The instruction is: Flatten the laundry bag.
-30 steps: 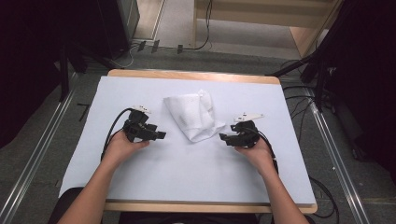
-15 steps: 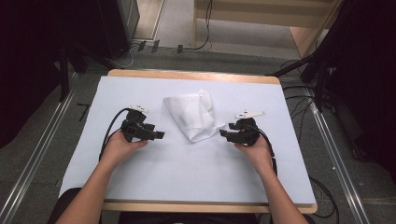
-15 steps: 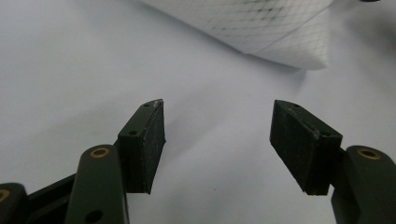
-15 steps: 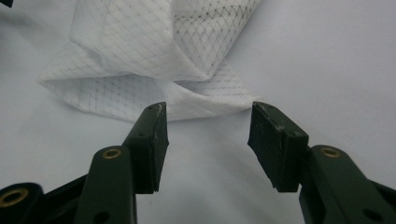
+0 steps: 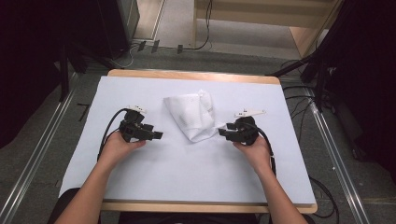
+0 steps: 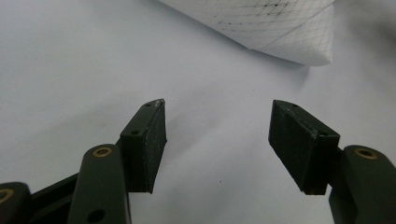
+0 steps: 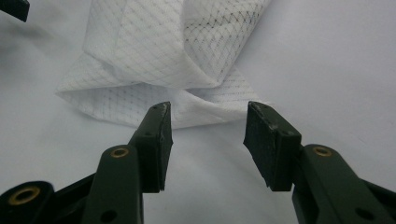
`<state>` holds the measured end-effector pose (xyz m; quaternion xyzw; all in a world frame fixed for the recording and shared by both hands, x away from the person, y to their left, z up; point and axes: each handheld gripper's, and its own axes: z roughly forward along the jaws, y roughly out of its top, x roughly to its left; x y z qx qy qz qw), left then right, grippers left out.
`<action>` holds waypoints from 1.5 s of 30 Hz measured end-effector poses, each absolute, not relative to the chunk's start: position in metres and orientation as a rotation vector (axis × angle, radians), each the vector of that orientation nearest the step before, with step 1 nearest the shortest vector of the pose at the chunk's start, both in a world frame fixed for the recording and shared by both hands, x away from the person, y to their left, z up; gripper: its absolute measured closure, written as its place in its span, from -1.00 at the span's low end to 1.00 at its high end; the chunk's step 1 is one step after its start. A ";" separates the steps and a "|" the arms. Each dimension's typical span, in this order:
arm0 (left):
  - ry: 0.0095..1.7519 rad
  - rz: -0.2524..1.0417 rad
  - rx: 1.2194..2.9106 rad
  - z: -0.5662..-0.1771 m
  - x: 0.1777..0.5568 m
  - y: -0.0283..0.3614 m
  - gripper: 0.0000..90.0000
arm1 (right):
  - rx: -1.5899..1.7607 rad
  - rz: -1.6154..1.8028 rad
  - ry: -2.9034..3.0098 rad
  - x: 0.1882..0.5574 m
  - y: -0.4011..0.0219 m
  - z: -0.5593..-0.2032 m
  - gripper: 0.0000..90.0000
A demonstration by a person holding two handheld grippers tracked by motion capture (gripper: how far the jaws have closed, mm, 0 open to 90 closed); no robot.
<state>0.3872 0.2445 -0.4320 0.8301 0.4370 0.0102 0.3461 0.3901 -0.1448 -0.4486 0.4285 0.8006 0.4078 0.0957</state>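
Two grippers rest on the white-covered table (image 5: 140, 186) in the high view, one in each of the person's hands, with a crumpled white cloth (image 5: 194, 114) lying between them, a little toward the far edge and near the middle of the table's width. The left gripper (image 5: 158, 135) sits well to the left of the cloth and points toward it, apart from it. The right gripper (image 5: 223, 133) points at the cloth's near right corner, and its tips lie just beside that corner.

From the left gripper view, the left gripper (image 6: 217, 135) has its jaws spread wide, released, with bare white table cover between the pads. The cloth (image 6: 280, 28) lies farther off at the top of the picture, showing a fine grid pattern and a folded corner; it is clear of the jaws.

From the right gripper view, the right gripper (image 7: 208, 133) has its jaws parted and they have just been closing. The cloth (image 7: 154, 56) lies directly ahead, bunched into folds, with its near edge reaching to the tips of the jaws. Bare table shows in the gap between the pads, so nothing is clamped; whether the tips touch the cloth's edge I cannot tell. A dark tip of the left gripper (image 7: 13, 9) shows at the top left corner.
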 end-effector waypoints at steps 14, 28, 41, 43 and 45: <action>1.126 0.042 2.145 -0.429 0.385 0.247 -0.16 | 1.245 1.217 2.377 0.391 -0.142 -0.447 0.36; 1.154 0.071 2.144 -0.428 0.374 0.258 -0.16 | 1.198 1.220 2.416 0.403 -0.127 -0.445 0.36; 1.204 0.091 2.115 -0.429 0.363 0.271 -0.17 | 1.123 1.212 2.480 0.416 -0.107 -0.450 0.34; 1.208 0.097 2.113 -0.429 0.361 0.274 -0.17 | 1.112 1.211 2.500 0.418 -0.104 -0.451 0.66; 1.217 0.099 2.112 -0.429 0.359 0.276 -0.17 | 1.084 1.193 2.510 0.419 -0.102 -0.451 0.83</action>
